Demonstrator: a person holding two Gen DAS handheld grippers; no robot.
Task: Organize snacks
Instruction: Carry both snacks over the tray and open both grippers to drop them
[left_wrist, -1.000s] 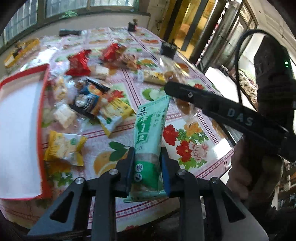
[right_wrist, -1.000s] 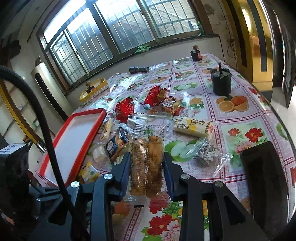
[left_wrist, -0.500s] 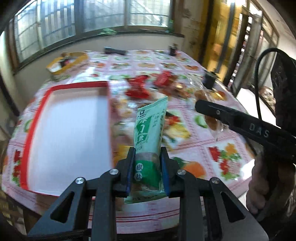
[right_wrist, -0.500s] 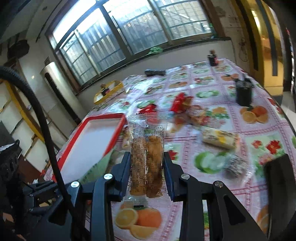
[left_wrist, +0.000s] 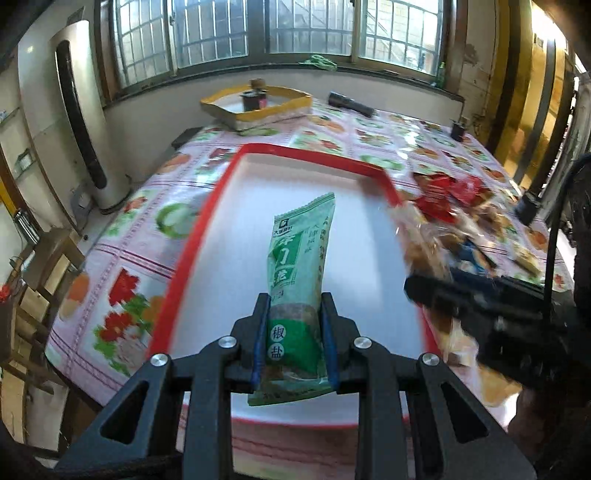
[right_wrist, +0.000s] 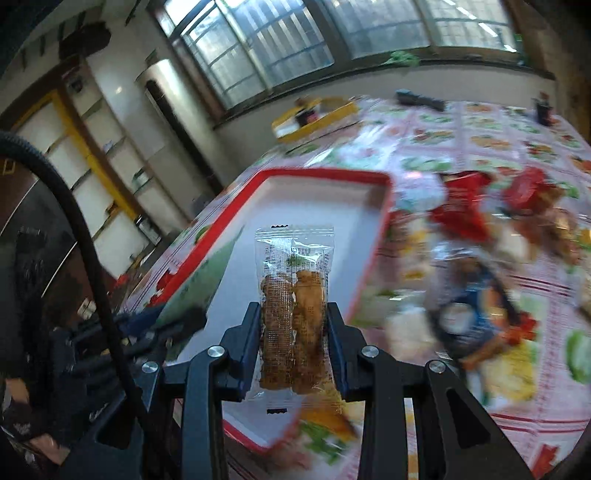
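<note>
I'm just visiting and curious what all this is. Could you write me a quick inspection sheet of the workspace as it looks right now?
Surface: table under a floral cloth.
Job's things: red-rimmed white tray, nothing lying in it; green packet and clear packet held above it.
Clutter: loose snacks heaped beside the tray, blurred; yellow tray and a dark flashlight at the far edge.
Grippers: left gripper shut on the green packet; right gripper shut on the clear packet.
Cables: black cable looping off the left gripper.
Surroundings: barred windows, white standing unit, shelves.
</note>
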